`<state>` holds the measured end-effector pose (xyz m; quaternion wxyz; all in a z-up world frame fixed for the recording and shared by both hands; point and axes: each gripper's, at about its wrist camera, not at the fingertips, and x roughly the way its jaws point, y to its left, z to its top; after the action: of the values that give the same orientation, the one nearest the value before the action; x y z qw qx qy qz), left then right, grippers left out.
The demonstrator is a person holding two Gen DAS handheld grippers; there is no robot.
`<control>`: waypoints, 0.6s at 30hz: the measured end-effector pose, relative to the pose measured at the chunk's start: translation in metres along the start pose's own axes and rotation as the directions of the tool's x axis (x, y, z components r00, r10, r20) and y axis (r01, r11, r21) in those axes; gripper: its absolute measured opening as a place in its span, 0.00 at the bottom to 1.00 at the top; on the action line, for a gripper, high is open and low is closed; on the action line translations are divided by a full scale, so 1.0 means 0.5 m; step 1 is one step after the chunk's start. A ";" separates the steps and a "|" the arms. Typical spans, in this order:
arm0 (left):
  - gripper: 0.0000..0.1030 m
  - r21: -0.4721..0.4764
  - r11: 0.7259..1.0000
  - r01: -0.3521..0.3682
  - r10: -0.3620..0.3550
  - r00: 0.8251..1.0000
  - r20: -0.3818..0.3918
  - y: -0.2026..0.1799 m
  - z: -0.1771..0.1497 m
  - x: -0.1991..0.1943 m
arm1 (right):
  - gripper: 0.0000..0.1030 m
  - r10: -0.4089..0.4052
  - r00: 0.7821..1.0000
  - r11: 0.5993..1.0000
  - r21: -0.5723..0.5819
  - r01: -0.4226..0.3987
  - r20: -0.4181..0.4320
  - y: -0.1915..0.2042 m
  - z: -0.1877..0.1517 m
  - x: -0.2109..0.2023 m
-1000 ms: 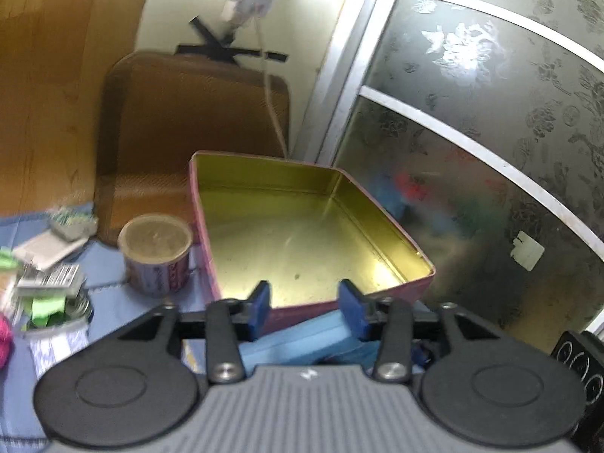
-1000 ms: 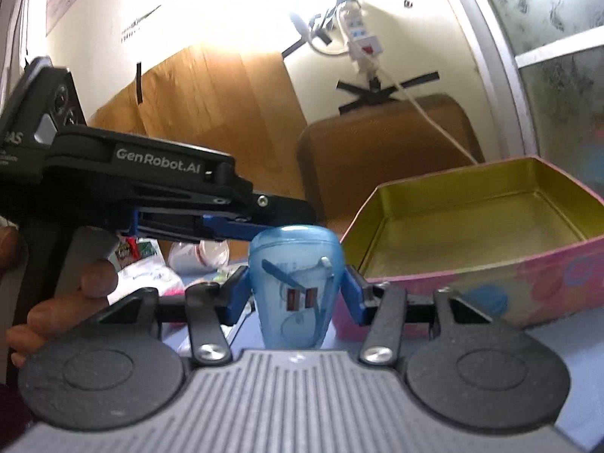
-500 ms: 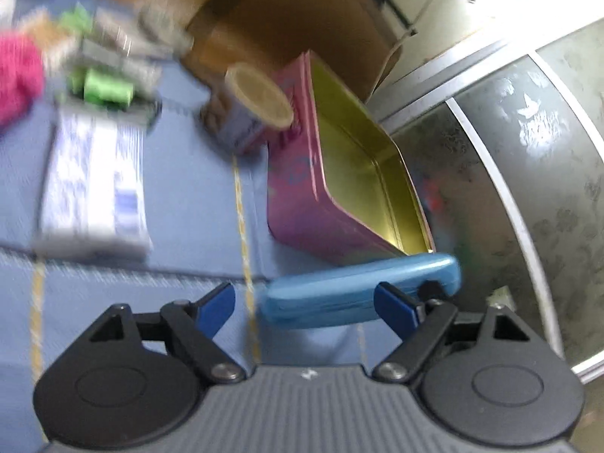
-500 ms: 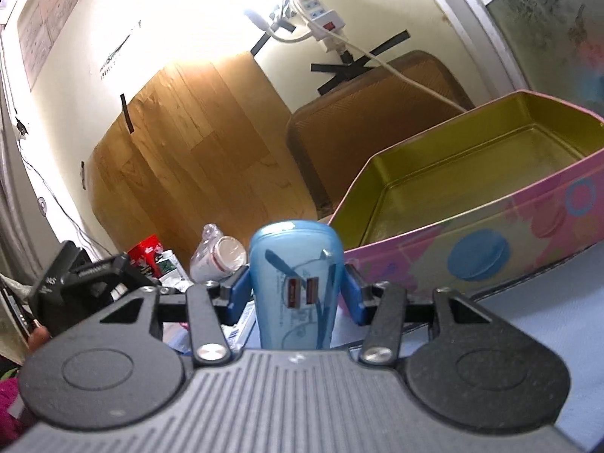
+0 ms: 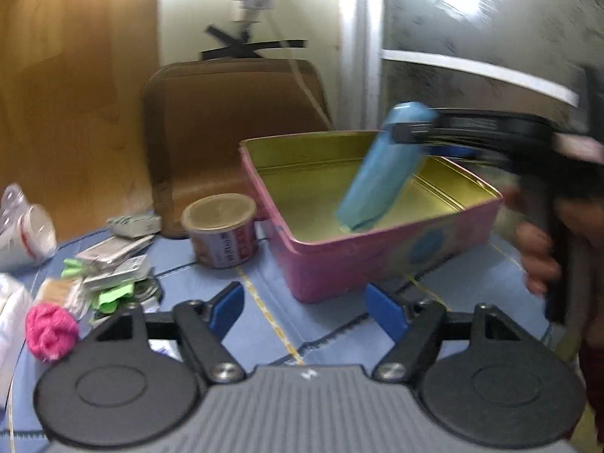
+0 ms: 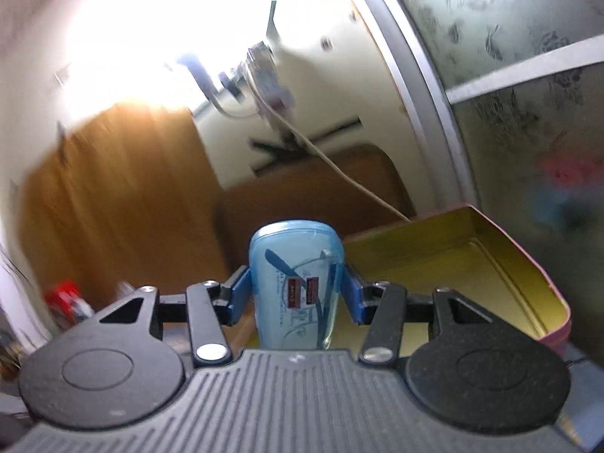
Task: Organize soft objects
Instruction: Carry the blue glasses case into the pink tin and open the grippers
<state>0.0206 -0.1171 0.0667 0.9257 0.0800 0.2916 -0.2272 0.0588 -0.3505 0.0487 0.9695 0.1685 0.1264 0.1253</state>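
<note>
My right gripper is shut on a translucent blue case and holds it tilted over the pink tin box with a gold inside. In the left wrist view the same blue case hangs above the box, held by the right gripper. My left gripper is open and empty, low over the blue cloth in front of the box. A pink pompom lies at the left.
A round can stands left of the box. Packets and green clips lie in a pile at the left, with a crumpled plastic bottle. A brown chair back and glass door stand behind.
My left gripper has let go of the blue case and drawn back, open. My right gripper has lifted the case over the tin box.
</note>
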 end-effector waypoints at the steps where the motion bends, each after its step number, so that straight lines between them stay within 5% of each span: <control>1: 0.65 0.011 1.000 0.003 -0.003 1.000 -0.003 -0.007 -0.003 0.000 | 0.52 -0.006 0.999 1.000 -0.006 0.006 -0.037 -0.007 0.002 0.019; 6: 0.62 -0.024 1.000 -0.004 0.004 1.000 -0.009 0.006 -0.018 -0.004 | 0.53 -0.018 0.980 0.999 -0.031 0.012 -0.196 -0.027 0.014 0.110; 10: 0.50 -0.089 0.996 -0.025 0.023 1.000 -0.014 0.048 -0.031 -0.016 | 0.71 -0.054 0.989 0.998 -0.031 0.050 -0.137 -0.019 0.012 0.119; 18: 0.41 -0.181 0.980 -0.086 0.082 0.996 -0.028 0.130 -0.080 -0.046 | 0.71 -0.098 0.995 0.994 -0.048 0.098 -0.002 0.029 -0.001 0.091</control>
<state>0.0144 -0.0397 0.0483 0.9348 0.0097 0.3171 -0.1594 0.0984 -0.3239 0.0441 0.9780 0.1386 0.1334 0.0809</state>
